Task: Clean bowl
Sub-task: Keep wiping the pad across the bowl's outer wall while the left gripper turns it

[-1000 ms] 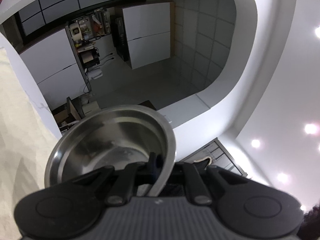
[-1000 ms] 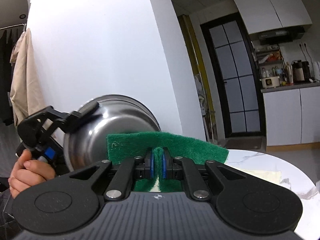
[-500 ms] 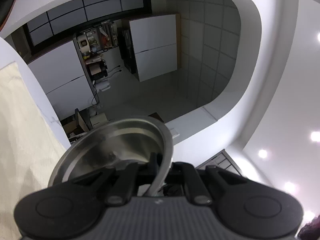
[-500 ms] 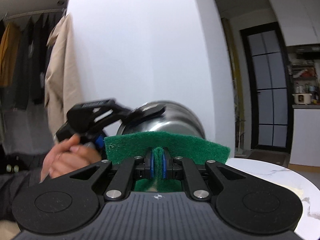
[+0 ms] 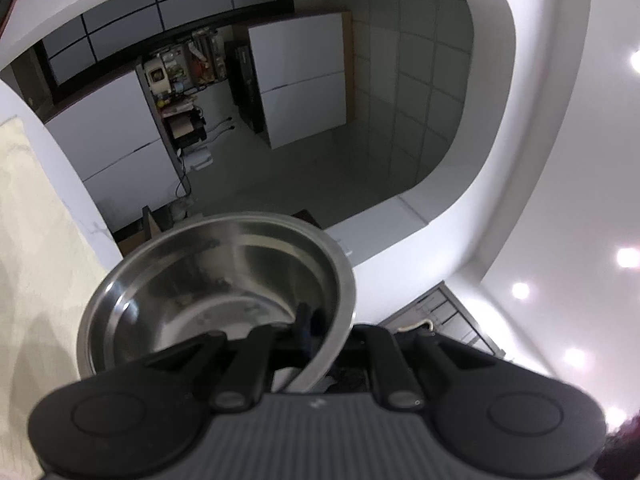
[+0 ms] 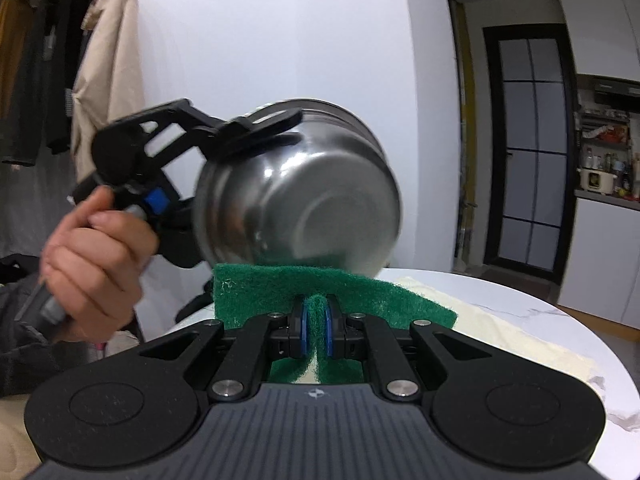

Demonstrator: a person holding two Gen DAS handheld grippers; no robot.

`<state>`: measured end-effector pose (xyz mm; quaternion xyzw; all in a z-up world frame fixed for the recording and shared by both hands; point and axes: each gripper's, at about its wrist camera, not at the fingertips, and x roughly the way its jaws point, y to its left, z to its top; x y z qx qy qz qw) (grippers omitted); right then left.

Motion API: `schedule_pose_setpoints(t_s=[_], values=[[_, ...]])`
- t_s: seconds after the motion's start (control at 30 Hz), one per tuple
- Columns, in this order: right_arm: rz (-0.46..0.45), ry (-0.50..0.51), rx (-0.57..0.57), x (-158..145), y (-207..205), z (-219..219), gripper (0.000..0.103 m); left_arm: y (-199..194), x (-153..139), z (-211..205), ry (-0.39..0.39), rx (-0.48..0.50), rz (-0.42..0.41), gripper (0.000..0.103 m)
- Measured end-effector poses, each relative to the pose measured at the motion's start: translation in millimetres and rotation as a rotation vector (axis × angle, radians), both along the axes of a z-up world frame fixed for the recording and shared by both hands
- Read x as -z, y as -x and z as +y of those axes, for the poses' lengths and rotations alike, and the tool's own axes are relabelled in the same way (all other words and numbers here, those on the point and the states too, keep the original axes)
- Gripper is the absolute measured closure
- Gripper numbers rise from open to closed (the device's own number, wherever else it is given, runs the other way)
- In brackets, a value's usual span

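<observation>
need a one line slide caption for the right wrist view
Right tongs pinch a green scouring pad just under the steel bowl, held tilted by its rim in the left tongs.

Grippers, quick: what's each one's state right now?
Left gripper: closed on the steel bowl's rim.
Right gripper: closed on the green scouring pad.

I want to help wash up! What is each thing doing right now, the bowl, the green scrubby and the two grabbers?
bowl: held up in the air, tipped on its side, bottom facing the scrubby.
green scouring pad: pinched, its edge at the bowl's outside.
left gripper: shut on the bowl's rim.
right gripper: shut on the pad.
table: cream cloth lying on it.
</observation>
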<state>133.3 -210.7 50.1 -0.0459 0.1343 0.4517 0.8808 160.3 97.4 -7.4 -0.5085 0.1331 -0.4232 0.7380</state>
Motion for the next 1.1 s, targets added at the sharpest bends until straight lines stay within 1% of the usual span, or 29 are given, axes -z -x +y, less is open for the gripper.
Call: schedule_pose_setpoints(t_s=[0.13, 0.33, 0.47, 0.57, 0.63, 0.77, 0.87, 0.97, 1.1], values=[[0.017, -0.026, 0.073, 2, -8, -10, 0.093, 0, 1, -5, -0.024, 0.017, 0.006, 0.094], [-0.003, -0.048, 0.149, 3, -10, -17, 0.093, -2, 3, -11, -0.039, 0.045, 0.004, 0.094], [-0.031, -0.099, 0.195, -3, -7, -24, 0.093, -3, 5, -12, -0.050, 0.050, 0.006, 0.097], [-0.033, -0.157, 0.205, -10, -5, -30, 0.093, -3, 6, -11, -0.071, 0.026, 0.010, 0.099], [-0.027, -0.199, 0.202, -14, -3, -34, 0.093, -4, 8, -10, -0.060, 0.031, 0.015, 0.099], [-0.028, -0.254, 0.173, -19, 2, -36, 0.093, -3, 8, -12, -0.076, 0.026, 0.014, 0.099], [-0.036, -0.269, 0.158, -19, 5, -35, 0.093, -3, 9, -10, -0.073, 0.019, 0.019, 0.099], [-0.041, -0.292, 0.121, -20, 9, -37, 0.093, -2, 10, -7, -0.066, 0.007, 0.020, 0.099], [-0.049, -0.287, 0.067, -22, 9, -35, 0.093, -1, 9, -1, -0.048, -0.009, 0.018, 0.099]])
